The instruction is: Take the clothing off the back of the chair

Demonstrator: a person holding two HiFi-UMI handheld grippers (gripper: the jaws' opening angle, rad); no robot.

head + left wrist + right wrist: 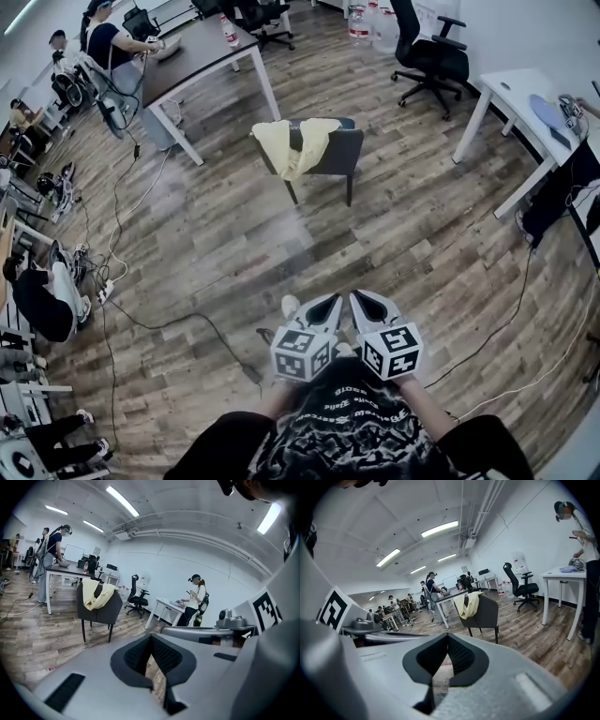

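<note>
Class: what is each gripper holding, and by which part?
Nothing. Both the left gripper and right gripper are shut and empty; the yellow garment hangs on the chair.

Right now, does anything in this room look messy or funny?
Yes. A yellow garment is slung over the back of the dark chair, bunched toward one side instead of hanging evenly. Loose cables also trail across the wooden floor. Nothing looks spilled or broken.

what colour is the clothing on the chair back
Pale yellow clothing, clearest in the head view.
</note>
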